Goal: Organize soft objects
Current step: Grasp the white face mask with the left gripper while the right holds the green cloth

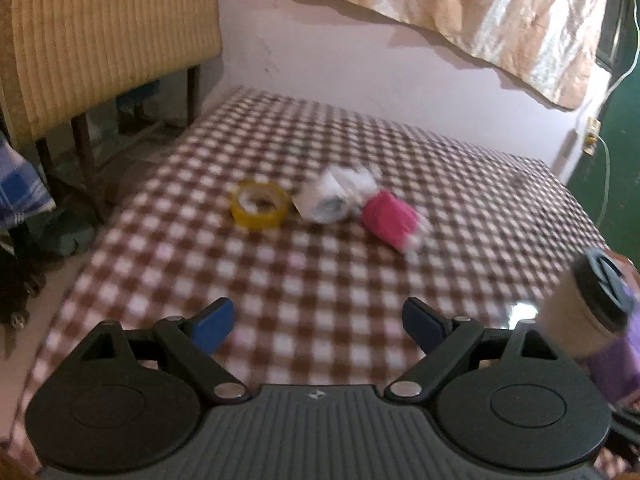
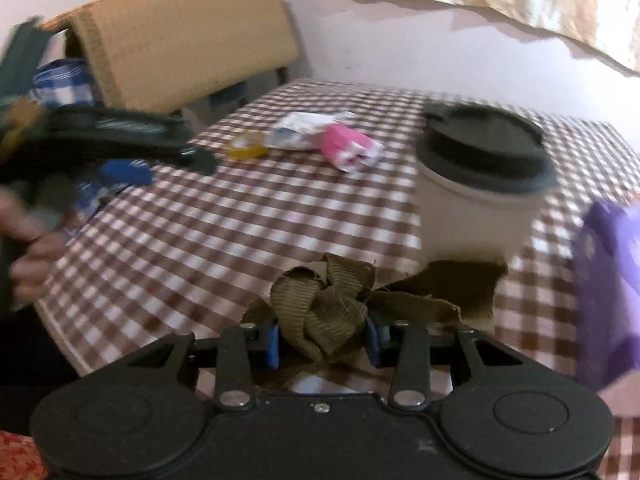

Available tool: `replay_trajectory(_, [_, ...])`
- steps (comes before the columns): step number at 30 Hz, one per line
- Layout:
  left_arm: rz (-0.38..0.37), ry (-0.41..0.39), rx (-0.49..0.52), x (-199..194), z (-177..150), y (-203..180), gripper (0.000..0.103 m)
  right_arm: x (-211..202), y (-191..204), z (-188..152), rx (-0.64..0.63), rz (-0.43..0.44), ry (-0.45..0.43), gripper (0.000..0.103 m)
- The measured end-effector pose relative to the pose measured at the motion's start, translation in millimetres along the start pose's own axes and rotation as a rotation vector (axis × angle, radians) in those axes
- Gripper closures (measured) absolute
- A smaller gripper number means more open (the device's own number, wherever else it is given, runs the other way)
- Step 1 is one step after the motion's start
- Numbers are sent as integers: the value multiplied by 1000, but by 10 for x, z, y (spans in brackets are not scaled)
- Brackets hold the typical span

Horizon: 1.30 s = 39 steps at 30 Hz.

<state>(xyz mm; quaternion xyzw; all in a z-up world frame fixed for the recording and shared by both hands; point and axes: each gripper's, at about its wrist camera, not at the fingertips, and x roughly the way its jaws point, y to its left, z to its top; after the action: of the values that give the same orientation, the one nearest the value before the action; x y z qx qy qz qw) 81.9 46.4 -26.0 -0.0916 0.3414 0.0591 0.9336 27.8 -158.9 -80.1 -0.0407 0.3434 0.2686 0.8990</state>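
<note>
Right wrist view: right gripper (image 2: 322,344) clamped on olive ribbed cloth (image 2: 328,312), just in front of lidded paper cup (image 2: 476,200) on checkered desk (image 2: 224,232); left gripper (image 1: 316,324) wide, holding nothing.

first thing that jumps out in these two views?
The right hand-held gripper, at the table's near edge, is clamped on a bunched olive ribbed cloth, just before a lidded paper cup. Mid-table on the checked tablecloth lie a yellow tape roll and a pink packet.
</note>
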Motion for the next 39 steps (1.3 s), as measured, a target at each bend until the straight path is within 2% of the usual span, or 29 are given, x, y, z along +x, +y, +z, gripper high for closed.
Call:
replay_trajectory(8, [16,-30,11,555,476,133,8,6,116,154,-15,39,-24,56])
replay_trajectory(11, [-27,-34,37,748,617,59,3,34,144,201,-17,49,-31,56])
replay_trajectory(16, [-22,-7,129,1190,814,-86,2,109,159,282,-11,63,-36,56])
replay_trajectory(22, [-43,65,168,1648,860,-164,2,156,146,342,-18,62,-41,56])
replay_trajectory(24, [-63,92,150,1739,841,-147,15,178,139,362,-17,62,-41,56])
replay_trajectory(25, [-44,66,168,1731,818,-164,25,177,135,368,-16,63,-41,56])
replay_trajectory(27, [-43,54,187,1709,786,-176,29,181,136,379,-14,64,-46,56])
replay_trajectory(29, [-44,40,170,1641,781,-142,42,177,137,388,-12,61,-50,56])
replay_trajectory(30, [-47,32,159,1585,786,-125,45,165,136,397,-11,57,-54,56])
replay_trajectory(35, [-47,-34,117,1067,744,-42,45,87,135,480,-8,56,-102,56])
replay_trajectory(39, [-14,-65,92,534,591,11,45,5,130,586,-2,46,-139,56])
